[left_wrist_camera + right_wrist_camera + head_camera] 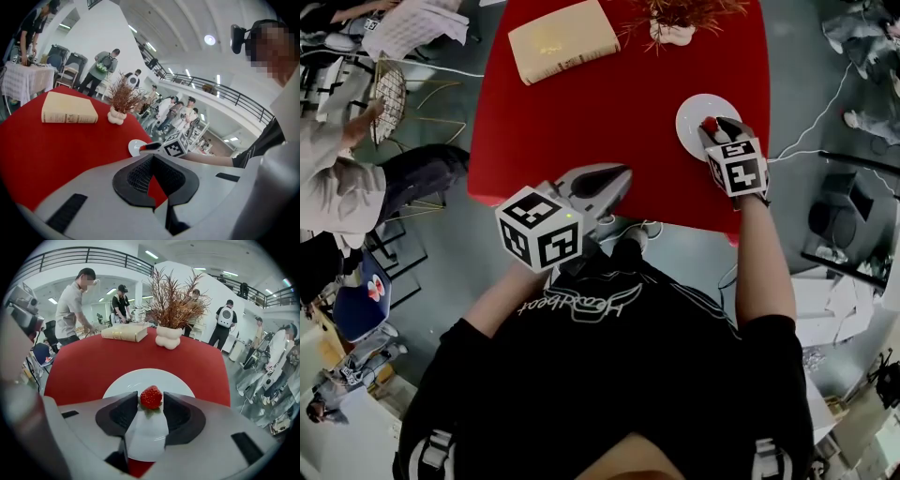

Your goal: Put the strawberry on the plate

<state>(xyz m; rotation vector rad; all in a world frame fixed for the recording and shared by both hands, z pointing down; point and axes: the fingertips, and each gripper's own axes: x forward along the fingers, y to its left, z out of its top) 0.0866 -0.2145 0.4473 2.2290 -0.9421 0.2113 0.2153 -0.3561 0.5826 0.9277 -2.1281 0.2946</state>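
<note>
- Red, seeded strawberry (151,397), green leaves beneath, pinched between the tips of the right gripper (151,400), just over a white plate (136,380) on a red table (89,366).
- Left gripper (152,159) closed tip to tip, holding nothing.
- From the head view, strawberry mostly hidden behind the right gripper.
- Print on the book (69,114) spine too small to read.
- Script on the shirt (581,305) upside down, unclear.

A: Light?
B: Bright and even, from ceiling lights (209,40) overhead. Head view darker, greyish; plate (692,114) nearly blown out.
A: Focus?
B: Strawberry (151,397) sharp; near jaws soft, background people (176,110) soft. The 2 gripper views are fisheye: railing (93,255) bows, corners black. Thin soft shadow under the book (69,112) on the red counter (56,154).
</note>
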